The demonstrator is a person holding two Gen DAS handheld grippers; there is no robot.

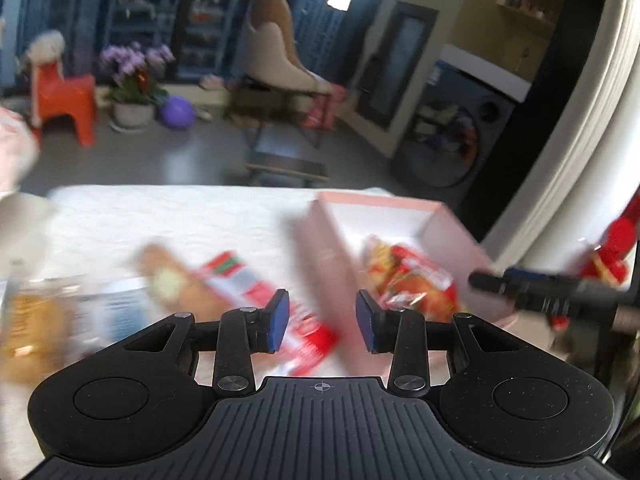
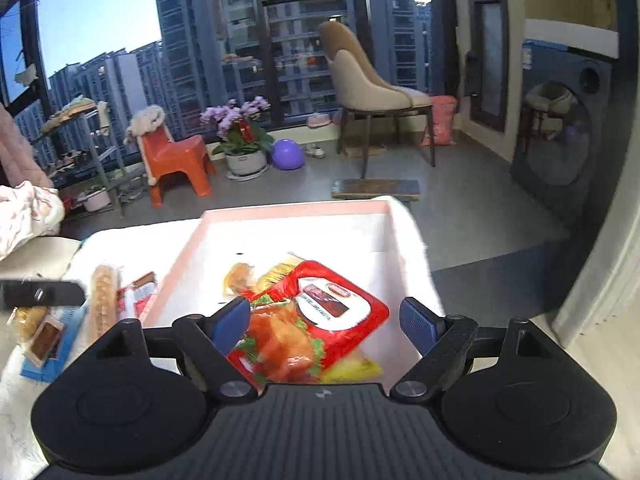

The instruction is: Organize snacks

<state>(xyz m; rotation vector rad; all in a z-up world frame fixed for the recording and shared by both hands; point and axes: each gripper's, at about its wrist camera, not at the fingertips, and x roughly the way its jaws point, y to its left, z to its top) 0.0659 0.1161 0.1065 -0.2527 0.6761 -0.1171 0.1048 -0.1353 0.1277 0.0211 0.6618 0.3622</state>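
Table (image 2: 412,232): white cloth cover; it carries the box and the loose snacks and lies ahead of and beneath both sets of fingers.
Box (image 2: 280,213): pink walls, white floor, open top; directly ahead of the right fingers, ahead and to the right of the left fingers in the left view (image 1: 384,203).
Right gripper (image 2: 324,322): jaws spread wide, blue pads clear on both sides, nothing pressed between them.
Left gripper (image 1: 322,316): jaws at a narrow gap, nothing held; view blurred.
Red pack (image 2: 340,304): flat on the box floor, between and just ahead of the right fingers, touching neither pad; in the left view (image 1: 420,280) it sits right of the right-hand finger.
Yellow pack (image 2: 352,370): partly under the red pack, at the near edge of the box.
Long bar (image 2: 103,300): clear wrap, on the cloth outside the box, left of the right fingers.
Red-white pack (image 2: 138,294): beside the long bar, against the box's outer left wall; in the left view (image 1: 248,284) just ahead of the left-hand finger.
Blue pack (image 2: 52,344): on the cloth, far left of the right fingers, a small brown snack lying on it.
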